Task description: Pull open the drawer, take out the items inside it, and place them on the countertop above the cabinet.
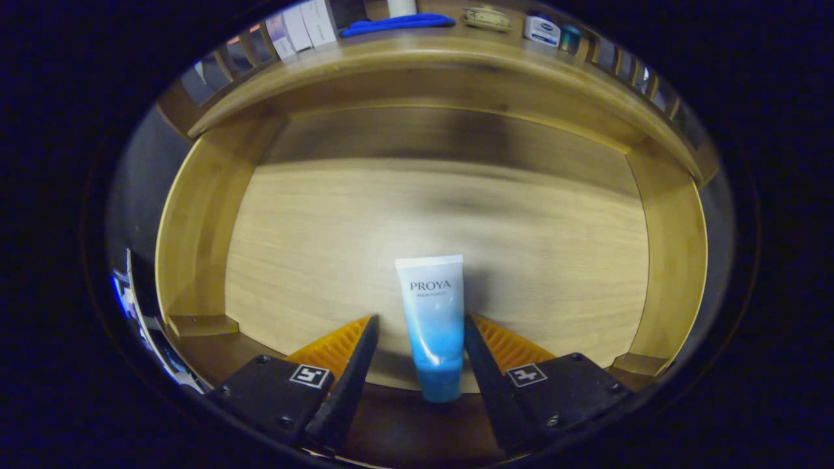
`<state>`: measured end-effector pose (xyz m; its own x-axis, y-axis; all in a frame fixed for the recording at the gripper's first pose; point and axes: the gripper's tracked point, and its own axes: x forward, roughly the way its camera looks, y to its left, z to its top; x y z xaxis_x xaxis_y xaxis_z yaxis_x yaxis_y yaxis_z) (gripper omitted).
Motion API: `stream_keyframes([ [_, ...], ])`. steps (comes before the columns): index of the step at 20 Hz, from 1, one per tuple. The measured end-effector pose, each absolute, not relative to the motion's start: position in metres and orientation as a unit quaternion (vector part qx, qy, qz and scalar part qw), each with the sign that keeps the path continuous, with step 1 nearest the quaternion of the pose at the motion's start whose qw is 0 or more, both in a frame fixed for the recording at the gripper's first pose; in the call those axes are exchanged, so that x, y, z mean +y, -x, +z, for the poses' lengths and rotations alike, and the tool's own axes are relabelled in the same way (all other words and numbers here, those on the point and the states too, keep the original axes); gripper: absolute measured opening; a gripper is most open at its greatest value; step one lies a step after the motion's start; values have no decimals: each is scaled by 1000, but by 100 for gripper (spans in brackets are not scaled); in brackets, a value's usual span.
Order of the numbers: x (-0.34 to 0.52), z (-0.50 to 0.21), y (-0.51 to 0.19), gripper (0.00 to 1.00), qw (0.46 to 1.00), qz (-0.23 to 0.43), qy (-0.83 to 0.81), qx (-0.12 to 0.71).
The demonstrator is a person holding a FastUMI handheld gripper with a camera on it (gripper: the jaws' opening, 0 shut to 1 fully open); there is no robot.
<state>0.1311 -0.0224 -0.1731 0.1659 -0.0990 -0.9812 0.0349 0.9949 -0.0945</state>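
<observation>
The wooden drawer (195, 228) is pulled open and I look down onto its pale floor. A white-to-blue tube (431, 306) lies between my fingers, crimped end pointing into the drawer and blue cap end over the drawer's front board. My gripper (420, 317) is open around it. The right finger (479, 345) sits against the tube's side, while a clear gap separates the left finger (361, 345) from it. The cabinet's countertop (430, 55) curves across beyond the drawer.
On the countertop stand white boxes (300, 27), a flat blue item (397, 24), a small tan object (487, 18), a white jar with a blue label (542, 30) and a small teal bottle (569, 39). Drawer side walls rise on both sides.
</observation>
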Motion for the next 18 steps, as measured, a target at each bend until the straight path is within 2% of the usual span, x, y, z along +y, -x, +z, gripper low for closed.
stream_keyframes([
  [4, -27, -174, -136, 63, 772, -30, 63, 632],
  [7, -23, -173, -135, 54, 777, -34, 35, 628],
  [11, -24, -157, -143, 52, 796, -41, 21, 603],
  [18, -23, -85, -165, 51, 832, -42, 16, 553],
])
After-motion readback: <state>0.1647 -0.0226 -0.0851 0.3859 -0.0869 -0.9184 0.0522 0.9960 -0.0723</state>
